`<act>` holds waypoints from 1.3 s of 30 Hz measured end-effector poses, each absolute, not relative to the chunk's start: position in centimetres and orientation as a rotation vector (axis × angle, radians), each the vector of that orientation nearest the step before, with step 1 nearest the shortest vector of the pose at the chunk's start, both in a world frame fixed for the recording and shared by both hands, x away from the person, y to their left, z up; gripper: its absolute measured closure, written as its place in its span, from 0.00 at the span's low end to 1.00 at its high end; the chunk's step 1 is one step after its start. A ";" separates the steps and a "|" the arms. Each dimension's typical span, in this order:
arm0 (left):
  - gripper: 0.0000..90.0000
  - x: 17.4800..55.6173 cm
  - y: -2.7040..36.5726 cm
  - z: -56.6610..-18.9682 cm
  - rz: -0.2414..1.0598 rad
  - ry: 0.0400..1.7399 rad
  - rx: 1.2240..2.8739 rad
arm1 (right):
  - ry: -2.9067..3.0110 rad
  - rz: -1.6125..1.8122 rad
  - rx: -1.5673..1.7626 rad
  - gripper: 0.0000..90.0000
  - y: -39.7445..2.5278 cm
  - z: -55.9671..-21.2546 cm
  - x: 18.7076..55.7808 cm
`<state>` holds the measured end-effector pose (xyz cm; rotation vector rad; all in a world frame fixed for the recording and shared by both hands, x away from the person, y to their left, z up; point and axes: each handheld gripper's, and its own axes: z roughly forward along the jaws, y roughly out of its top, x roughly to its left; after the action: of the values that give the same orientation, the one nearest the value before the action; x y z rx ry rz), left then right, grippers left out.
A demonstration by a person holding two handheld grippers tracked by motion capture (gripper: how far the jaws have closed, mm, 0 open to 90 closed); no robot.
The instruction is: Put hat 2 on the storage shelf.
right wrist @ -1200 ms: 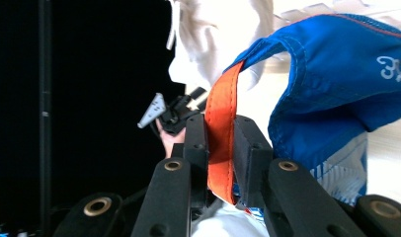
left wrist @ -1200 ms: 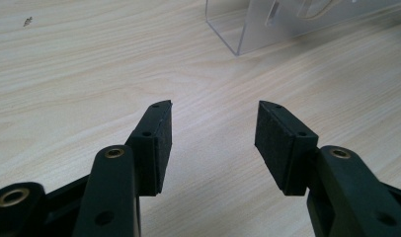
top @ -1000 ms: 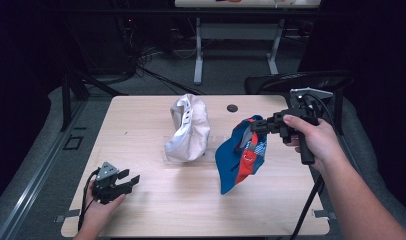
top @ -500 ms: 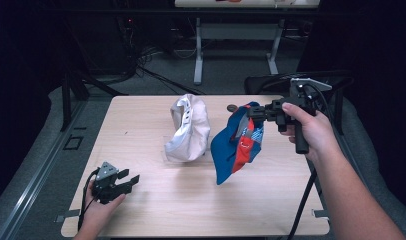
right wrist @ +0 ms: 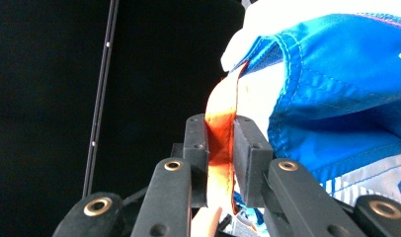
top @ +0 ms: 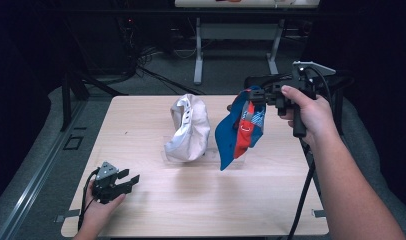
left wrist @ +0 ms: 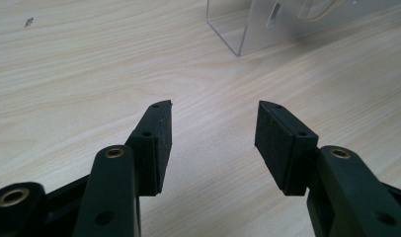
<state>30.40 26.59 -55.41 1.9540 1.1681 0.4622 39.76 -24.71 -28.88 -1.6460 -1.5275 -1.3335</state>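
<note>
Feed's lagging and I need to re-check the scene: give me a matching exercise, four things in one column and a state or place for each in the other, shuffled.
Things:
1. left gripper
2. right gripper
3. blue and red cap
4. white cap

States or places:
A. hanging in the air above the table
B. jaws apart, low over the near left corner
C. propped on a clear stand mid-table
D. clamped on an orange strap

Pairs: 1-B, 2-D, 3-A, 4-C
</note>
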 end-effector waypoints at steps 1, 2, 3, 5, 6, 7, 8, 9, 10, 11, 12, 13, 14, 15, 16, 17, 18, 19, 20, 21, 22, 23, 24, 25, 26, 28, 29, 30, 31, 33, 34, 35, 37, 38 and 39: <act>0.54 30.4 26.6 -55.4 0.457 1.167 1.960 | -1.527 -1.339 -1.646 0.86 -24.7 -28.7 39.9; 0.54 30.4 26.6 -55.4 0.458 1.165 1.961 | -1.527 -1.341 -1.648 0.86 -24.8 -28.6 40.0; 0.54 30.4 26.6 -55.4 0.458 1.163 1.961 | -1.521 -1.348 -1.657 0.86 -24.7 -28.5 40.2; 0.54 30.4 26.6 -55.3 0.453 1.164 1.967 | -1.524 -1.345 -1.659 0.86 -24.8 -28.2 40.4; 0.54 30.4 26.6 -55.3 0.458 1.164 1.961 | -1.521 -1.354 -1.659 0.86 -24.8 -28.1 40.6; 0.54 30.4 26.6 -55.4 0.457 1.169 1.958 | -1.522 -1.354 -1.664 0.86 -24.7 -28.0 40.7; 0.54 30.4 26.6 -55.4 0.457 1.169 1.958 | -1.522 -1.354 -1.664 0.86 -24.7 -28.0 40.7; 0.54 30.4 26.6 -55.4 0.456 1.171 1.958 | -1.522 -1.351 -1.667 0.86 -24.7 -27.9 40.8; 0.54 30.4 26.7 -55.4 0.458 1.165 1.962 | -1.522 -1.355 -1.680 0.86 -24.7 -27.8 41.1; 0.54 30.4 26.6 -55.4 0.457 1.165 1.960 | -1.532 -1.345 -1.682 0.86 -24.7 -27.8 41.3; 0.54 30.4 26.6 -55.4 0.457 1.165 1.960 | -1.532 -1.345 -1.682 0.86 -24.7 -27.8 41.3; 0.54 30.4 26.6 -55.4 0.457 1.163 1.961 | -1.535 -1.348 -1.689 0.86 -24.7 -27.7 41.4; 0.54 30.4 26.6 -55.4 0.459 1.162 1.961 | -1.540 -1.353 -1.688 0.86 -24.8 -27.6 41.7; 0.54 30.4 26.6 -55.4 0.460 1.163 1.961 | -1.540 -1.362 -1.696 0.86 -24.8 -27.5 41.8; 0.54 30.4 26.7 -55.4 0.461 1.162 1.962 | -1.539 -1.367 -1.703 0.86 -24.9 -27.5 42.0; 0.54 30.4 26.7 -55.4 0.461 1.163 1.963 | -1.538 -1.365 -1.711 0.86 -25.0 -27.4 42.1; 0.54 30.4 26.7 -55.3 0.456 1.167 1.962 | -1.542 -1.368 -1.718 0.86 -25.1 -27.4 42.3; 0.54 30.4 26.7 -55.3 0.456 1.167 1.962 | -1.542 -1.368 -1.718 0.86 -25.1 -27.4 42.3; 0.54 30.4 26.7 -55.3 0.455 1.167 1.960 | -1.548 -1.364 -1.737 0.86 -25.3 -27.6 42.6; 0.54 30.4 26.7 -55.3 0.454 1.167 1.960 | -1.548 -1.364 -1.737 0.86 -25.3 -27.6 42.6; 0.54 30.4 26.7 -55.3 0.455 1.166 1.964 | -1.552 -1.361 -1.748 0.86 -25.4 -27.7 42.8; 0.54 30.5 26.7 -55.4 0.460 1.164 1.964 | -1.550 -1.362 -1.766 0.86 -25.5 -28.0 43.1; 0.54 30.5 26.8 -55.3 0.453 1.167 1.977 | -1.547 -1.357 -1.769 0.86 -25.6 -28.1 43.2; 0.54 30.5 26.7 -55.4 0.458 1.167 1.958 | -1.535 -1.362 -1.780 0.86 -25.6 -28.3 43.4; 0.54 30.5 26.7 -55.4 0.456 1.170 1.956 | -1.552 -1.357 -1.780 0.86 -25.7 -28.5 43.6; 0.54 30.5 26.7 -55.4 0.455 1.173 1.955 | -1.559 -1.338 -1.800 0.86 -25.7 -28.7 43.8; 0.54 30.5 26.8 -55.5 0.457 1.174 1.953 | -1.567 -1.326 -1.807 0.86 -25.7 -28.8 44.0; 0.54 30.6 26.8 -55.5 0.459 1.172 1.954 | -1.575 -1.324 -1.805 0.86 -25.6 -28.9 44.0; 0.54 30.6 26.9 -55.4 0.452 1.173 1.969 | -1.574 -1.321 -1.806 0.86 -25.5 -29.0 44.1; 0.54 30.6 26.9 -55.4 0.452 1.174 1.964 | -1.564 -1.321 -1.809 0.86 -25.3 -29.4 44.2; 0.54 30.6 26.9 -55.4 0.452 1.174 1.964 | -1.575 -1.308 -1.818 0.86 -25.2 -29.5 44.3; 0.54 30.6 26.8 -55.4 0.451 1.172 1.967 | -1.586 -1.294 -1.824 0.86 -25.2 -29.7 44.3; 0.54 30.6 26.8 -55.5 0.458 1.171 1.956 | -1.581 -1.286 -1.833 0.86 -25.1 -29.9 44.4; 0.54 30.6 26.8 -55.5 0.457 1.174 1.954 | -1.577 -1.288 -1.833 0.86 -25.0 -30.1 44.4; 0.54 30.6 26.8 -55.5 0.457 1.174 1.954 | -1.577 -1.288 -1.833 0.86 -25.0 -30.1 44.4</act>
<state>30.57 26.79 -55.47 1.9538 1.1737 0.4573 44.44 -25.03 -30.08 -1.8329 -1.5768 -1.2878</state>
